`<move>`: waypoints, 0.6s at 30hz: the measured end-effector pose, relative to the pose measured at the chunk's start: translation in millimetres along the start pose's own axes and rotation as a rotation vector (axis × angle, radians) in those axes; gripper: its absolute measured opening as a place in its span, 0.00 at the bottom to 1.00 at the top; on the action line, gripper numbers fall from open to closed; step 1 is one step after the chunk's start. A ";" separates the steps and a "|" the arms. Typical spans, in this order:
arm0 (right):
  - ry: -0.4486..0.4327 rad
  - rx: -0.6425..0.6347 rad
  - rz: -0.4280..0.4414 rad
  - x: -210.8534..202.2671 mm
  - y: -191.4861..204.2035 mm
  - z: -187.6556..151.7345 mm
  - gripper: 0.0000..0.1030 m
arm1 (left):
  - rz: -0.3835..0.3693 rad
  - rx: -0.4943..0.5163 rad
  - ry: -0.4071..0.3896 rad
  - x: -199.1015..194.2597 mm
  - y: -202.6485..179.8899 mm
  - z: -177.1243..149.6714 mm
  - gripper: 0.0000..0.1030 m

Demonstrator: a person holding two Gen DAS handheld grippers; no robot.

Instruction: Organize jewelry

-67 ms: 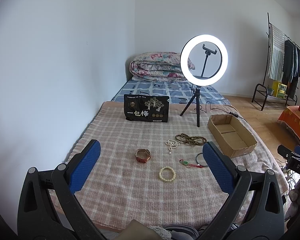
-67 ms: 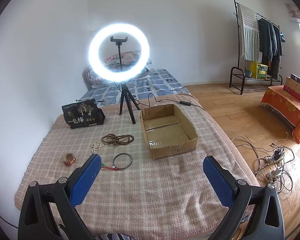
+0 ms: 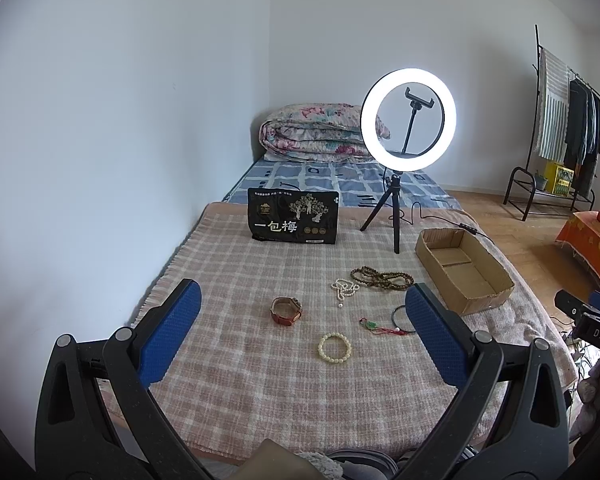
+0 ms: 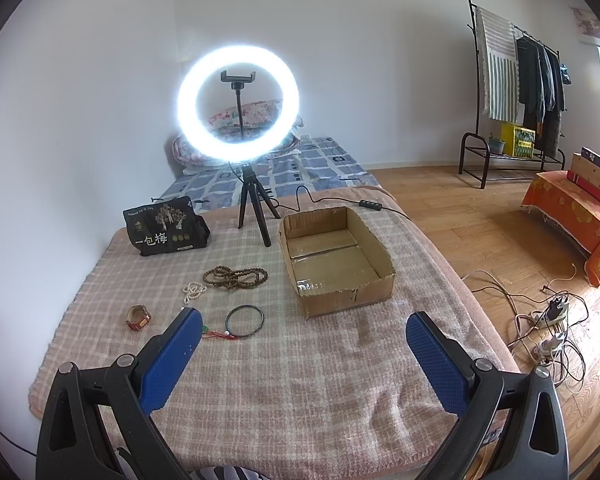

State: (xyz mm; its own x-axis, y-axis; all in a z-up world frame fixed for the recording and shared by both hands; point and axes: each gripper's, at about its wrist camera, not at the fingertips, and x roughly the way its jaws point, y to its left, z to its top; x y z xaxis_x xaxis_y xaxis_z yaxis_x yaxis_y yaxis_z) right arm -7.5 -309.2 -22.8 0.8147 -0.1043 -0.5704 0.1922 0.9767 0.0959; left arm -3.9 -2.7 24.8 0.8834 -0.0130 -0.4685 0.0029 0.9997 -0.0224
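Jewelry lies spread on a pink plaid blanket (image 3: pixel 260 380): a cream bead bracelet (image 3: pixel 335 348), a brown leather cuff (image 3: pixel 286 310), a white pearl string (image 3: pixel 344 287), a long brown bead strand (image 3: pixel 382 278), a red cord with a green pendant (image 3: pixel 374 325) and a black bangle (image 4: pixel 244 321). An empty cardboard box (image 4: pixel 336 256) sits to their right. My left gripper (image 3: pixel 302 300) is open above the near blanket, holding nothing. My right gripper (image 4: pixel 304 328) is also open and empty, hovering in front of the box.
A lit ring light on a tripod (image 3: pixel 408 120) stands behind the jewelry, its cable (image 4: pixel 340 200) trailing off the bed. A black printed pouch (image 3: pixel 294 216) stands at the back left. A clothes rack (image 4: pixel 516 80), an orange-draped table (image 4: pixel 576 212) and floor cables (image 4: pixel 548 312) are on the right.
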 end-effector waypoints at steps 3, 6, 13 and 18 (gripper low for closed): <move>0.004 -0.001 -0.001 1.4 1.2 0.0 1.00 | -0.001 -0.001 0.001 -0.1 0.1 -0.6 1.00; 0.005 -0.003 0.000 2.2 1.6 -0.3 1.00 | 0.005 0.001 0.014 4.4 1.2 -3.6 1.00; 0.024 -0.004 -0.006 9.4 1.8 -2.3 1.00 | 0.033 -0.015 0.042 18.8 13.5 -10.3 1.00; 0.030 -0.026 0.003 16.7 5.8 -2.9 1.00 | 0.039 -0.017 0.066 34.0 27.1 -16.7 1.00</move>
State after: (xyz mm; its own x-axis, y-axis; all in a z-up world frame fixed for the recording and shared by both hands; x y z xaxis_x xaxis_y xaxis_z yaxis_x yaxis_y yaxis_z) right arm 5.6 -304.7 -34.2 0.7984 -0.0960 -0.5944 0.1750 0.9816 0.0765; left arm 18.3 23.6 -6.5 0.8496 0.0239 -0.5269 -0.0390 0.9991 -0.0177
